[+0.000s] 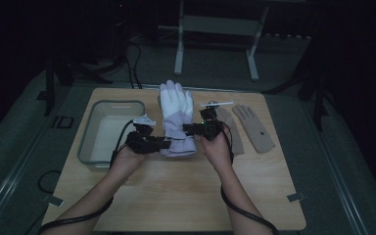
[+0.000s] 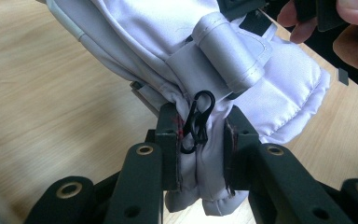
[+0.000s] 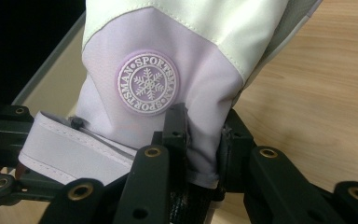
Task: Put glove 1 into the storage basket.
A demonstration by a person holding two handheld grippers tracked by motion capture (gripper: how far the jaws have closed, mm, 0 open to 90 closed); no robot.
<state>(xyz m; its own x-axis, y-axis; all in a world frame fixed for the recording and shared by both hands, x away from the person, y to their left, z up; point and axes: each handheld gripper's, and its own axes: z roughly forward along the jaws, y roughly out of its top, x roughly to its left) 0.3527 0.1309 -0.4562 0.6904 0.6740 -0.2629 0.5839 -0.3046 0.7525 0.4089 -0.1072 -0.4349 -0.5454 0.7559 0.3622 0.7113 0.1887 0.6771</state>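
Both bare forearms are stretched forward from the near table edge, a black cable trailing along each. The black two-jaw left gripper is aimed rightward and the black two-jaw right gripper leftward. Each pair of jaws is clamped on the cuff fabric of a white and lilac padded glove.

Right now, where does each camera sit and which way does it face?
High view: above the person's side, looking forward and down on the table; forearms and both hand-held grippers show.
Left gripper view: along the left hand-held gripper, clamped on the ski glove.
Right gripper view: along the right hand-held gripper, clamped on its cuff.
All share the glove.
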